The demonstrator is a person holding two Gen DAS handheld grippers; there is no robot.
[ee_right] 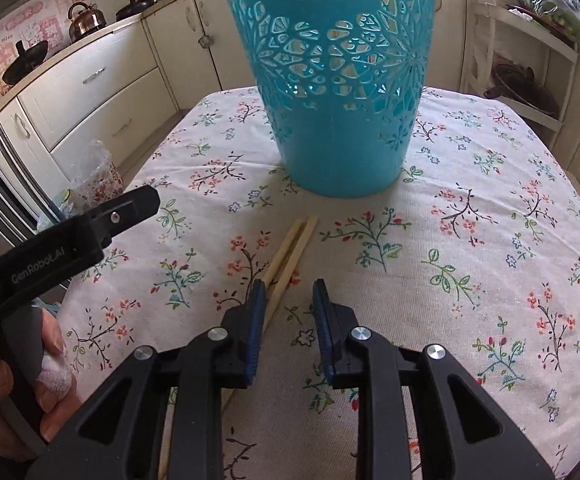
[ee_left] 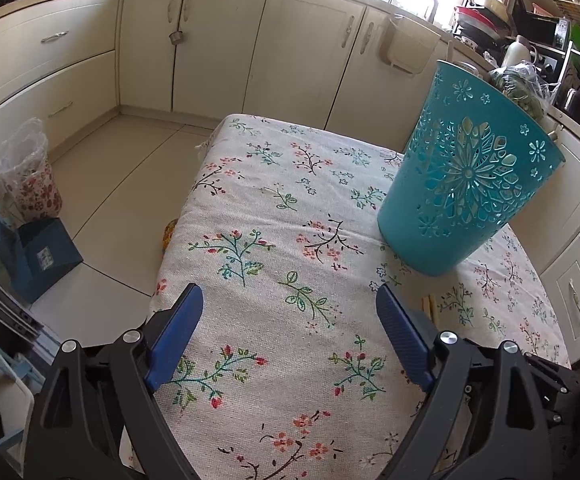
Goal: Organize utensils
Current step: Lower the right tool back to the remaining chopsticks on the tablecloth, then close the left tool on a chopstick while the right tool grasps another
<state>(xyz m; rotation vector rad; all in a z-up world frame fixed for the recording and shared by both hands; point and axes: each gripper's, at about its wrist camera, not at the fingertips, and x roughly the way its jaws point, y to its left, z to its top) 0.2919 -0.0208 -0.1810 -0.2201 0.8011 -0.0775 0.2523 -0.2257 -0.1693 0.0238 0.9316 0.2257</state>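
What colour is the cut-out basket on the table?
Turquoise blue basket with flower cut-outs, clearest in the right wrist view.

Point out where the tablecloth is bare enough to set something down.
Free: the tablecloth right of the chopsticks and teal basket, and the left stretch toward the edge. Crowded: the middle, where the chopsticks lie before the basket beside the right gripper.
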